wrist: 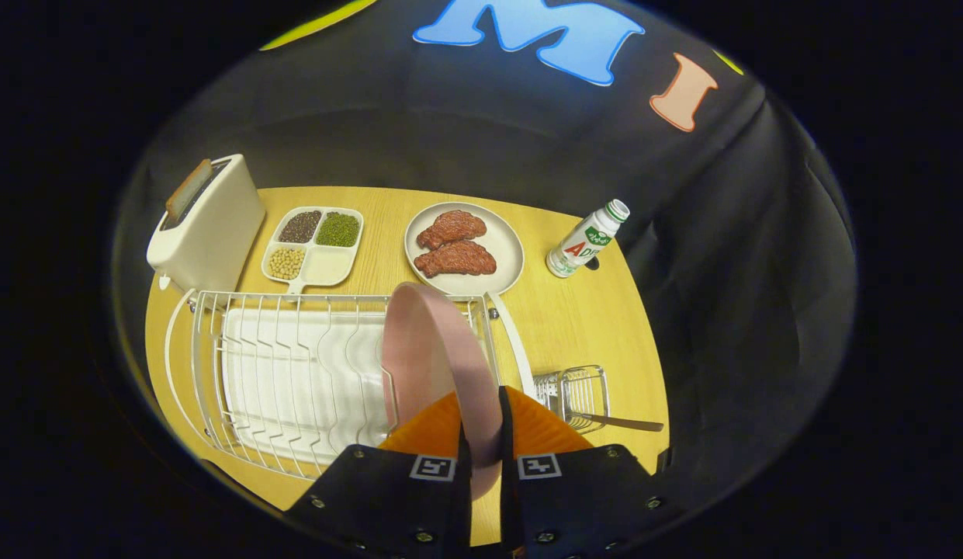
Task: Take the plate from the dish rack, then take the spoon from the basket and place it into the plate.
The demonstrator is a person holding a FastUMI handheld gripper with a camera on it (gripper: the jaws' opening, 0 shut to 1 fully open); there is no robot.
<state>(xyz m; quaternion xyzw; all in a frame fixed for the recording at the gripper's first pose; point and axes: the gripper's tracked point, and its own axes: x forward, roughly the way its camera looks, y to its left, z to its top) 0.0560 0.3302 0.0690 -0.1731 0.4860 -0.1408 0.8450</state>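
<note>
Gripping the pink plate (431,349) by its rim, the fingers (481,435) are closed on it from both sides, plate edge-on between them. It stands upright at the right end of the dish rack (217,365); whether it is clear of the wires, cannot tell. First step looks underway, not finished. The spoon (617,421) lies in the small wire basket (578,392) beside the rack, handle poking out over the desk (574,318). Plate set-down and spoon transfer remain.
</note>
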